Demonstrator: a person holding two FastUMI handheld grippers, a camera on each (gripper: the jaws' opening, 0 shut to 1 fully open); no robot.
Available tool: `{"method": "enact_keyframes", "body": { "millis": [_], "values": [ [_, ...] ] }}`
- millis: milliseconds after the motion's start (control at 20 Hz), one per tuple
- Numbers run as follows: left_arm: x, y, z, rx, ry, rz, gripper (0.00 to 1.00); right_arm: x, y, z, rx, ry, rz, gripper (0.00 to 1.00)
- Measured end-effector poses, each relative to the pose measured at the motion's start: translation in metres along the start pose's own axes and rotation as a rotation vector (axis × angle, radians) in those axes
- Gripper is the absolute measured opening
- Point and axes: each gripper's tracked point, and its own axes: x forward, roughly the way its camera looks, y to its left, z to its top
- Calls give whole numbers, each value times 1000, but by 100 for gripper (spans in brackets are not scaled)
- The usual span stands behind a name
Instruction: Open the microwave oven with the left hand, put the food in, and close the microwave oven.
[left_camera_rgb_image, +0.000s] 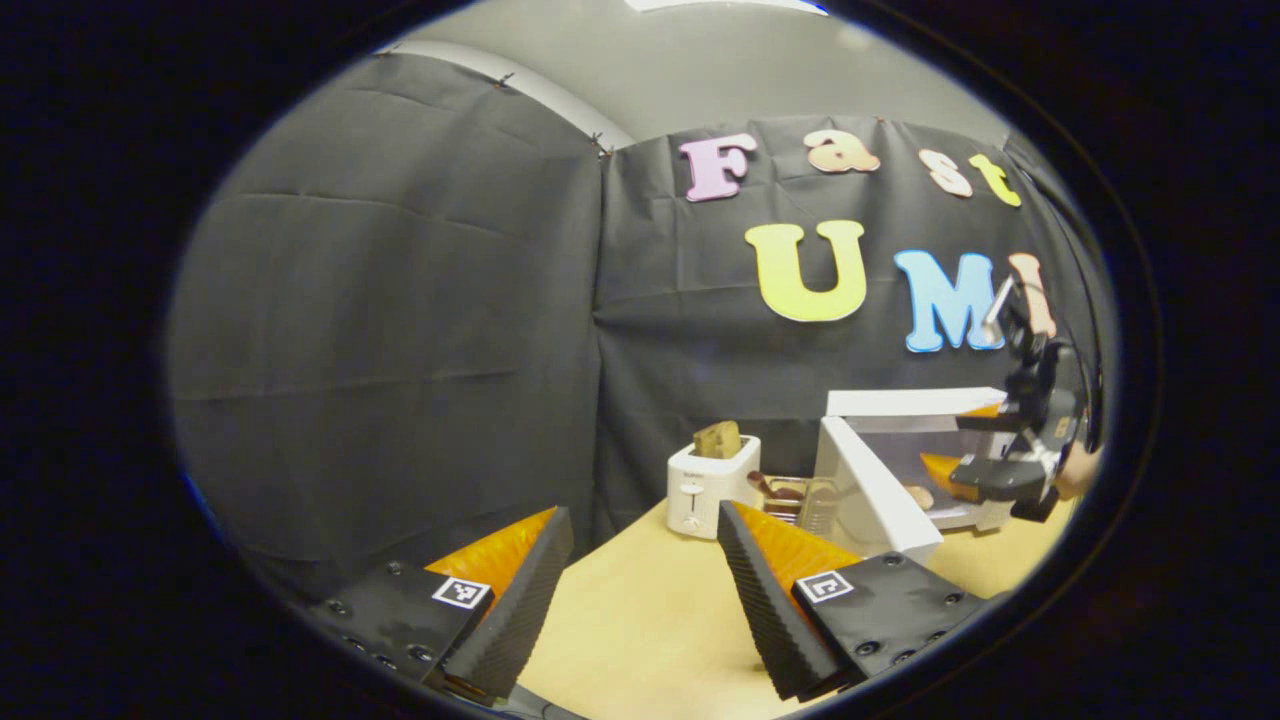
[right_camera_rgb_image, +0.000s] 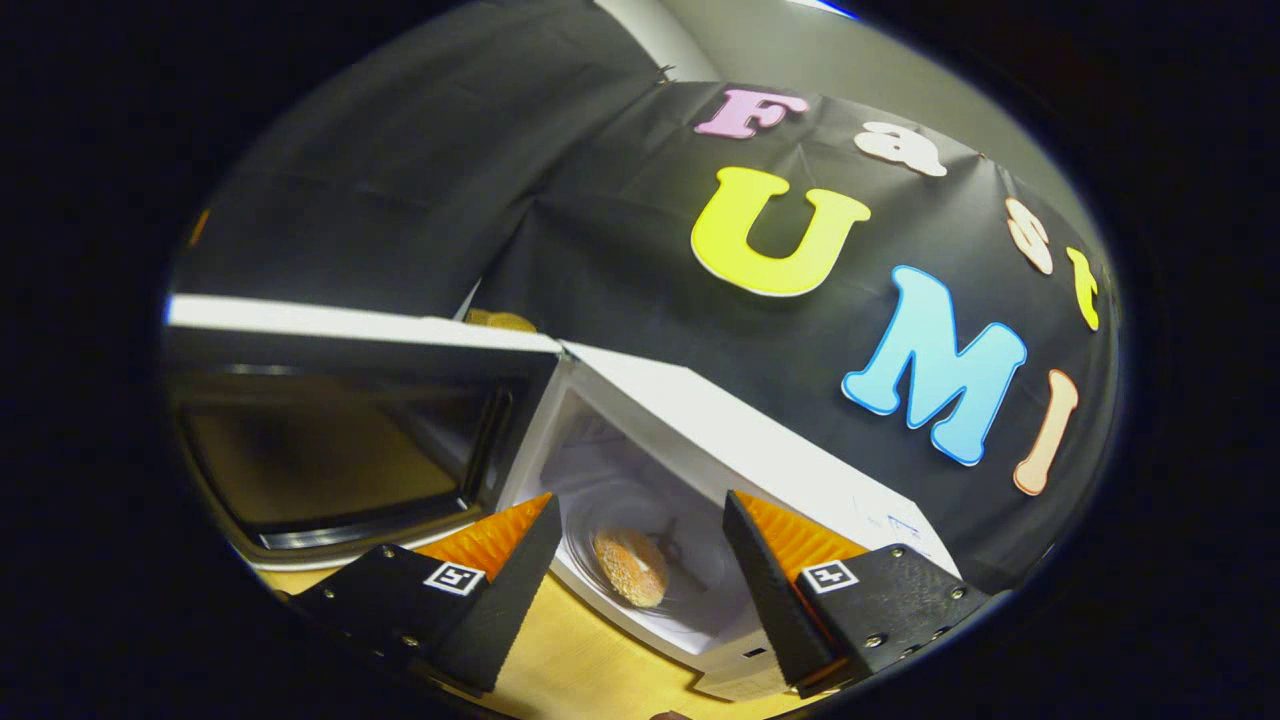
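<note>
The white microwave (left_camera_rgb_image: 905, 405) (right_camera_rgb_image: 700, 420) stands on the wooden table with its door (left_camera_rgb_image: 875, 490) (right_camera_rgb_image: 330, 440) swung wide open. A round bun (right_camera_rgb_image: 630, 567) lies on the glass turntable (right_camera_rgb_image: 690, 560) inside. My right gripper (right_camera_rgb_image: 640, 560) is open just in front of the cavity, with nothing between its fingers. Its body and orange fingers (left_camera_rgb_image: 1000, 470) also appear at the microwave's opening in the left gripper view. My left gripper (left_camera_rgb_image: 645, 570) is open and empty, held back over the table's left end, well clear of the door.
A white toaster (left_camera_rgb_image: 712, 483) with a slice of bread in it stands left of the microwave. A small rack (left_camera_rgb_image: 790, 497) with brown items sits between toaster and door. Bare wooden tabletop (left_camera_rgb_image: 640, 620) lies ahead of my left gripper.
</note>
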Motion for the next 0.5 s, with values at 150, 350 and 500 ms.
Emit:
{"method": "enact_keyframes", "body": {
  "millis": [150,350,500],
  "values": [
    [11,-13,-27,17,37,-34,97,-32,-13,26,81,-42,-23,97],
    [28,-33,-58,21,98,-70,87,-76,-35,46,135,-86,-70,97],
    [33,-44,-62,9,100,-72,48,-101,-51,48,132,-86,-106,96]
  ]
}}
